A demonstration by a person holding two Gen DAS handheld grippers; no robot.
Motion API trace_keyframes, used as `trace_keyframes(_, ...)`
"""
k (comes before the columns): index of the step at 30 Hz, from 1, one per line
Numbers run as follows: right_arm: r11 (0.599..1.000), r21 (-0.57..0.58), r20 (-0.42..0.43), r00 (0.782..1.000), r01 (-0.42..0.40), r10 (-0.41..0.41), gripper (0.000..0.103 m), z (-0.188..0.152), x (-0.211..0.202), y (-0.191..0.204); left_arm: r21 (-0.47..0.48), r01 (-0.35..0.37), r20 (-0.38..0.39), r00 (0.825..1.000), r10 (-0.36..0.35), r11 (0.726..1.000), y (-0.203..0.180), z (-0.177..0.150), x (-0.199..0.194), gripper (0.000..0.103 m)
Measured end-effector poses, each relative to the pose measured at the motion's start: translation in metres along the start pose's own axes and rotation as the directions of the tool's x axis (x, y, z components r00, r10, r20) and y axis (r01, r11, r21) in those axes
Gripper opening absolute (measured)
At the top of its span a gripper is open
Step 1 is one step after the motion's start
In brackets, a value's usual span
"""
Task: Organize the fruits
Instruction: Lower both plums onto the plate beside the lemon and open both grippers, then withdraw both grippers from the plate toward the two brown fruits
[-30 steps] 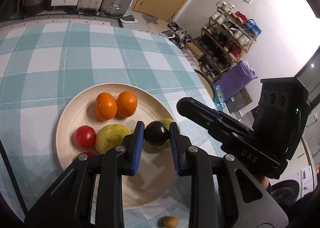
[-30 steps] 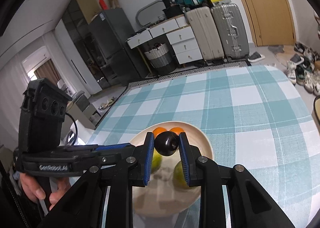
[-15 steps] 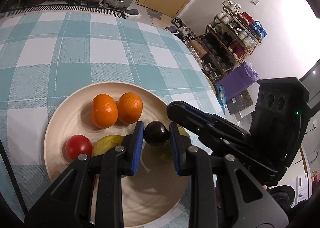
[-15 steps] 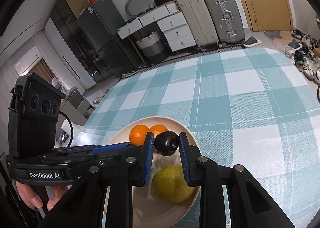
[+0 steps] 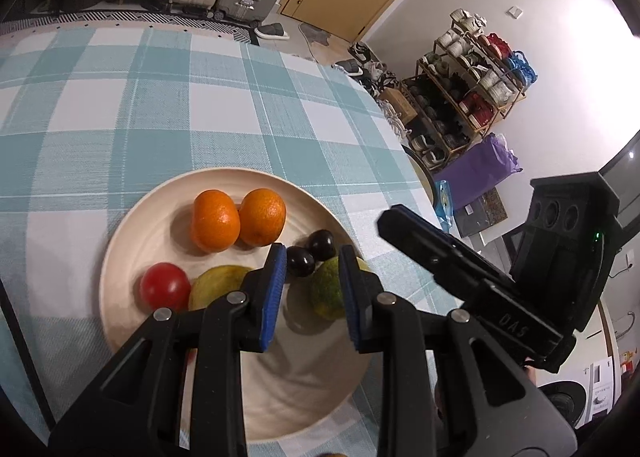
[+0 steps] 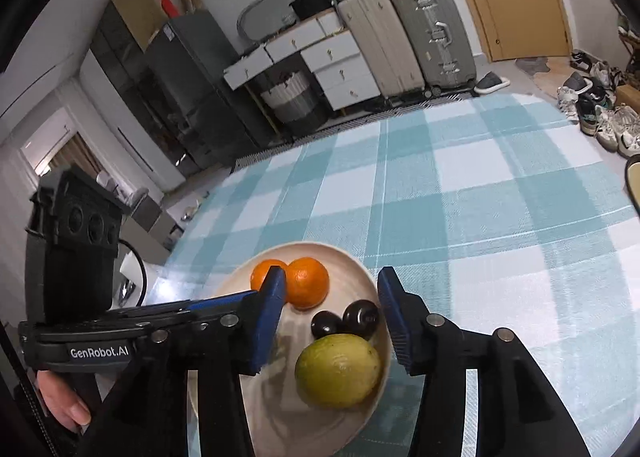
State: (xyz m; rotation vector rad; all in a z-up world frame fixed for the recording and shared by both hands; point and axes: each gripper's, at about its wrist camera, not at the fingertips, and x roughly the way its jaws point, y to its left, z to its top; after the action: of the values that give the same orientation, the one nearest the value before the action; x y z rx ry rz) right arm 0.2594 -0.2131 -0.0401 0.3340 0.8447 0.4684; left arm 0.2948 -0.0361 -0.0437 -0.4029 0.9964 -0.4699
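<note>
Two dark plums (image 5: 301,261) (image 5: 321,245) lie side by side on the cream plate (image 5: 132,229), beside two oranges (image 5: 216,221), a red tomato (image 5: 165,285) and two yellow-green fruits (image 5: 218,285) (image 5: 326,289). My left gripper (image 5: 313,253) hovers just short of the plums, its jaws a narrow gap apart with nothing between them. My right gripper (image 6: 331,273) hangs over the same plums (image 6: 324,324) (image 6: 360,317). Its jaws are opening and wide apart, and the pads touch neither plum. One yellow-green fruit (image 6: 338,371) lies below it.
The plate rests on a table with a teal checked cloth (image 5: 120,117), whose rounded edge runs close on the right. A hand (image 6: 64,405) grips the left tool. Suitcases (image 6: 400,37) and a shoe rack (image 5: 468,97) stand beyond the table.
Each gripper held one dark plum before. Both plums now lie on the plate and the right jaws have spread wide. The left jaws' gap looks the same.
</note>
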Motion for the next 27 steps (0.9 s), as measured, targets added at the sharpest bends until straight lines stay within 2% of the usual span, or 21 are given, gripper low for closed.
trace_keyframes(3,1.0,0.004,0.022,1.0,-0.002,0.002,0.05,-0.001,-0.015,0.002,0.014,-0.025,0.021,0.999,0.025,1.0,-0.006,-0.007,-0.014,0.025)
trace_keyframes(7,1.0,-0.001,0.046,0.999,0.004,-0.004,0.058,-0.007,-0.034,0.007,0.048,-0.068,0.047,0.997,0.065,0.997,-0.017,-0.021,-0.034,0.03)
trace_keyframes(11,1.0,-0.007,0.066,0.998,0.009,-0.009,0.06,-0.016,-0.055,0.014,0.076,-0.095,0.072,0.993,0.089,0.993,-0.028,-0.038,-0.052,0.035)
trace_keyframes(14,1.0,-0.014,0.082,0.996,0.016,-0.014,0.067,-0.024,-0.069,0.021,0.09,-0.115,0.088,0.99,0.107,0.989,-0.034,-0.05,-0.063,0.036)
trace_keyframes(16,1.0,-0.025,0.094,0.995,0.016,-0.014,0.069,-0.03,-0.079,0.025,0.094,-0.139,0.103,0.986,0.13,0.986,-0.037,-0.06,-0.069,0.043)
trace_keyframes(18,0.999,-0.035,0.101,0.995,0.024,-0.02,0.069,-0.035,-0.086,0.029,0.093,-0.16,0.114,0.982,0.149,0.983,-0.04,-0.068,-0.074,0.058)
trace_keyframes(22,0.998,-0.045,0.117,0.993,0.033,-0.028,0.079,-0.047,-0.099,0.035,0.109,-0.187,0.119,0.978,0.174,0.976,-0.045,-0.084,-0.079,0.06)
trace_keyframes(25,0.997,-0.057,0.124,0.992,0.044,-0.037,0.086,-0.055,-0.105,0.04,0.104,-0.219,0.122,0.971,0.206,0.97,-0.046,-0.094,-0.083,0.075)
trace_keyframes(27,0.997,-0.063,0.123,0.992,0.044,-0.036,0.088,-0.062,-0.109,0.042,0.088,-0.269,0.133,0.958,0.256,0.959,-0.045,-0.1,-0.087,0.084)
